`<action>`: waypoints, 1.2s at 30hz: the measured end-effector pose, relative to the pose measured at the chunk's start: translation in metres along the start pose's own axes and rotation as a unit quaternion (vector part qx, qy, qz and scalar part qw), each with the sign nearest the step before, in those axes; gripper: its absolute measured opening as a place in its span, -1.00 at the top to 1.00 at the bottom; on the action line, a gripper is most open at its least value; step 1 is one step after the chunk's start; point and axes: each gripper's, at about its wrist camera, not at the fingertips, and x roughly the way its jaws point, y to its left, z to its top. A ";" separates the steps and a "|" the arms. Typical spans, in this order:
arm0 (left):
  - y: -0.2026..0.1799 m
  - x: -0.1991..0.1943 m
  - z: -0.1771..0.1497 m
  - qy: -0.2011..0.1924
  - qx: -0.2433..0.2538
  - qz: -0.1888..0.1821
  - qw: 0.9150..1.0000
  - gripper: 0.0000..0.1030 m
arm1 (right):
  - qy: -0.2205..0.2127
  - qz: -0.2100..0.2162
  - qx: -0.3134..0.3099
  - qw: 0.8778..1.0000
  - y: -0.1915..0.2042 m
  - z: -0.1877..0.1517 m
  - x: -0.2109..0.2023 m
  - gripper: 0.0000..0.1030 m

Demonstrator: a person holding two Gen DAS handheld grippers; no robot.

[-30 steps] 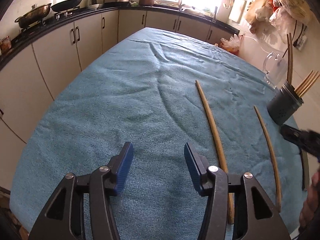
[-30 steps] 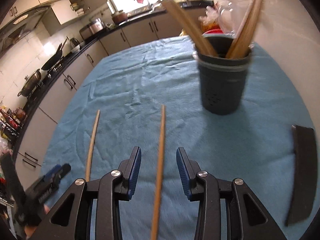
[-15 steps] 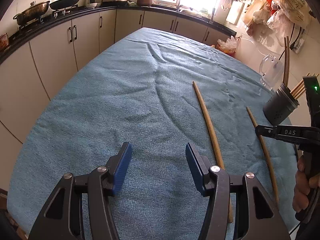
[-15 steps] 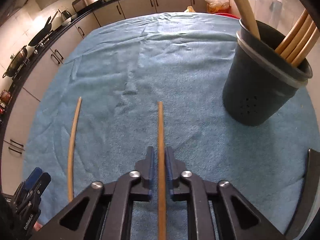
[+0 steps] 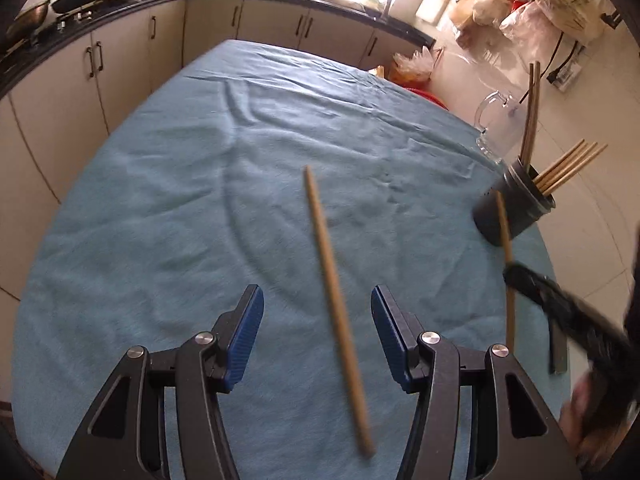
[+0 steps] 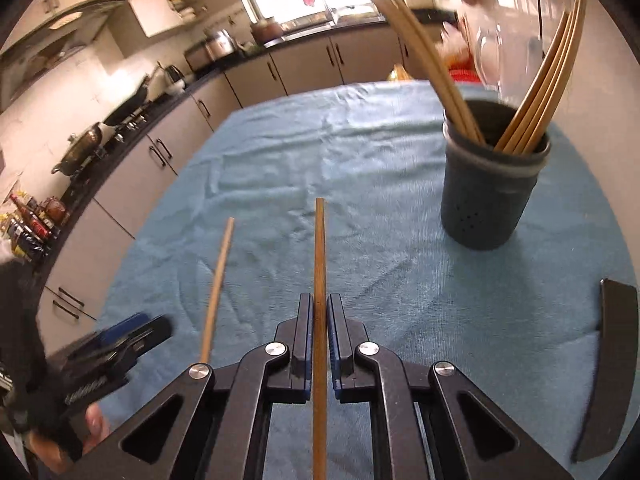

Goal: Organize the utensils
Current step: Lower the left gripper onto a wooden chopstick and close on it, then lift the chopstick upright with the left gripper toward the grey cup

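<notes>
two loose wooden chopsticks: one [image 6: 319, 264] clamped between the closed blue pads of the right gripper [image 6: 319, 320], pointing away over the blue cloth [image 6: 360, 168]; the other [image 5: 336, 312] lying flat on the cloth under the left gripper [image 5: 316, 320], whose jaws stand apart, holding nothing. one dark holder [image 6: 490, 196] (upright, ahead and to the right of the right gripper) contains about six more chopsticks [image 6: 536, 88]. one glass mug [image 5: 498, 128] stands behind it.

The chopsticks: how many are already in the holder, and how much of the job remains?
Done: several chopsticks stand in the dark holder. In hand: the right gripper is shut on one chopstick. Left: one loose chopstick lies on the blue cloth, in front of the open left gripper.
</notes>
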 end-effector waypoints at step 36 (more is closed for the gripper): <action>-0.040 -0.104 -0.004 -0.161 0.067 0.011 0.985 0.87 | -0.187 0.014 -0.014 0.982 -0.003 -0.014 -0.113 0.85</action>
